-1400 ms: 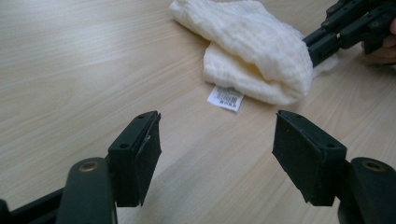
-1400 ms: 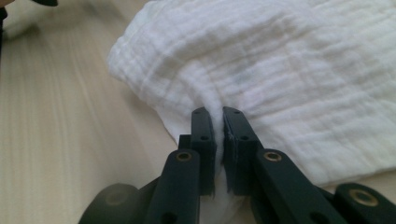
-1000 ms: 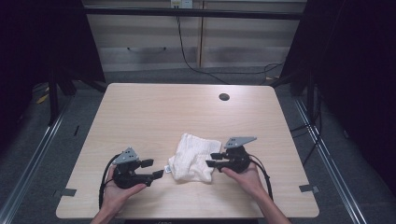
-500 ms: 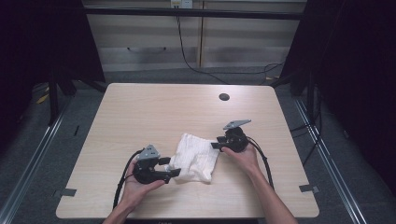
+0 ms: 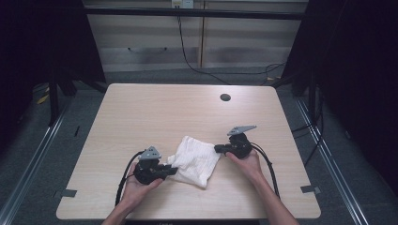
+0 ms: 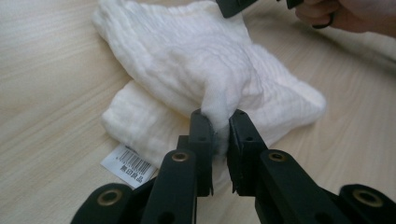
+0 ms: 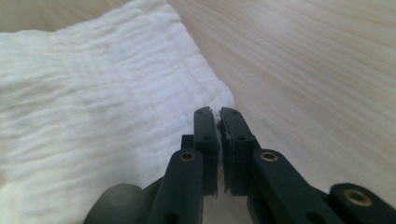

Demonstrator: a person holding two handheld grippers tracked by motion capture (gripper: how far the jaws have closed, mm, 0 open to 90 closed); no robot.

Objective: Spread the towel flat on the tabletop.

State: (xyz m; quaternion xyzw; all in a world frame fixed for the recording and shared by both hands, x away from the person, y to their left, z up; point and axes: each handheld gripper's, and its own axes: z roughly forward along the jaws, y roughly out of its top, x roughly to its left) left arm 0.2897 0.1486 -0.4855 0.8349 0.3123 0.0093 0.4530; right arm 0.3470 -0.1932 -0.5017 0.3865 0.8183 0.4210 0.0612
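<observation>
The white cloth (image 5: 196,160) lies crumpled near the front middle of the worktop (image 5: 141,117), its label (image 6: 128,164) showing at the near left edge. My left tool (image 6: 219,122) has just closed its jaws and pinches a tuft of the cloth's near left side. My right tool (image 7: 218,117) has just been closing too, at the cloth's far right corner; its jaws stand almost together, and I cannot tell whether any fabric is caught between them. With both ends pinched, I judge the cloth is ready to be lifted and spread or folded.
</observation>
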